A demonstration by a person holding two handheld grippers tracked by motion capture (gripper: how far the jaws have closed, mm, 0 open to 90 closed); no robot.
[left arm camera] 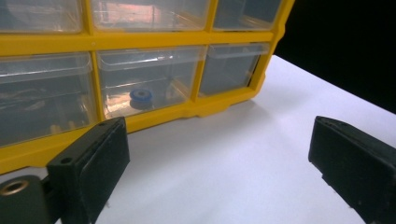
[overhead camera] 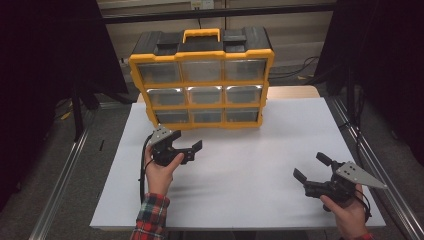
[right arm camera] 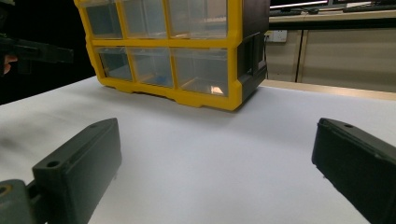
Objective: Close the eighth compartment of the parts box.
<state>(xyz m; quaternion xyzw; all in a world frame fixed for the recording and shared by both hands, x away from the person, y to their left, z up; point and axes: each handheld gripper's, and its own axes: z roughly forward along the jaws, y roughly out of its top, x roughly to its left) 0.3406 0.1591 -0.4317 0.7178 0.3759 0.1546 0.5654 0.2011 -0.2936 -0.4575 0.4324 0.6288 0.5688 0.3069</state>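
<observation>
Black, blocky jaws of the left gripper (overhead camera: pixel 189 148) are seen spread wide, nothing between them, at centre left just below the glossy yellow plastic organiser (overhead camera: pixel 201 80); its clear boxy drawers are shut, upper centre.

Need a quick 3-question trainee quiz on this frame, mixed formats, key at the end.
1. True or false: the left tongs grip a drawer of the yellow organizer.
2. How many clear drawers does the organizer's front show in the high view? A) six B) nine C) twelve
3. Which bottom-row drawer holds the small blue ring, going by the left gripper view?

Key
1. False. The left tongs stand open above the white tabletop, short of the organizer, with nothing between them.
2. B.
3. The middle one. The right tongs are open too, farther back.
</observation>
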